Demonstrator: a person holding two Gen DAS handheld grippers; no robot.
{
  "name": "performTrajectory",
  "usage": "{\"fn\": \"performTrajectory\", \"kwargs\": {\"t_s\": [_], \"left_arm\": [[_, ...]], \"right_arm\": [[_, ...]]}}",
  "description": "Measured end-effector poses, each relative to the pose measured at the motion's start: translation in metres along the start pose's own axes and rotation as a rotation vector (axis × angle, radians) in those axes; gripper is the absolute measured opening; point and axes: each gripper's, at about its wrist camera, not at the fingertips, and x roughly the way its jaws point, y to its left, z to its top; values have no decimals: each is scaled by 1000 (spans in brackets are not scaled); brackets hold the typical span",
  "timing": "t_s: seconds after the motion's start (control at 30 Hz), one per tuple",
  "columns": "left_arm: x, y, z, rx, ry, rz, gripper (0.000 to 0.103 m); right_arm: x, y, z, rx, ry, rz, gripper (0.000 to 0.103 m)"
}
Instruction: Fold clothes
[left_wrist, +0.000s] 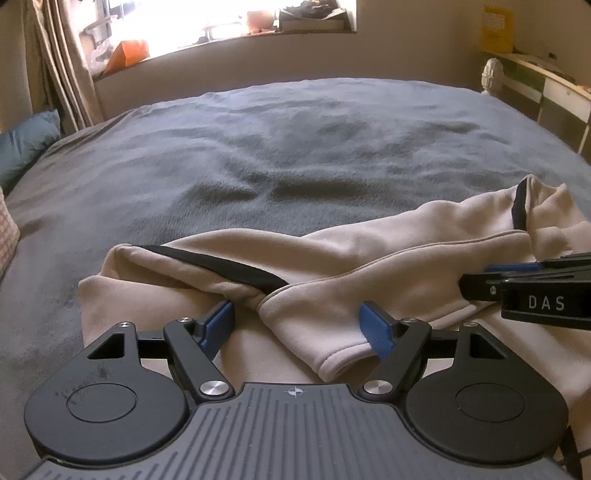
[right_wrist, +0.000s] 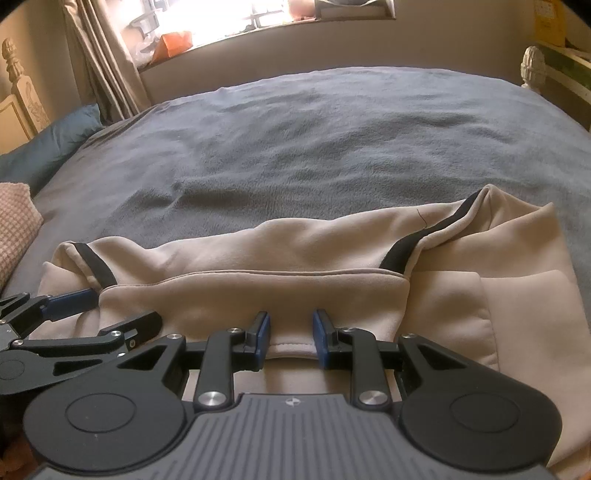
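softly rumpled beige fleece garment (right_wrist: 295, 291)

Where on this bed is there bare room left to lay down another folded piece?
The grey blanket lies bare from the beige garment up to the wall under the window, and leftward to the blue pillow. Crowded: the near edge, where the left gripper and right gripper work over the garment, and the checked cushion.
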Motion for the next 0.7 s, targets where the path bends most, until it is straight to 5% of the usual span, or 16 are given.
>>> {"fn": "performTrajectory", "kwargs": {"t_s": [0.7], "left_arm": [[1, -2, 1, -13, 16, 15, 76]], "right_arm": [[1, 1, -3, -21, -17, -2, 27]]}}
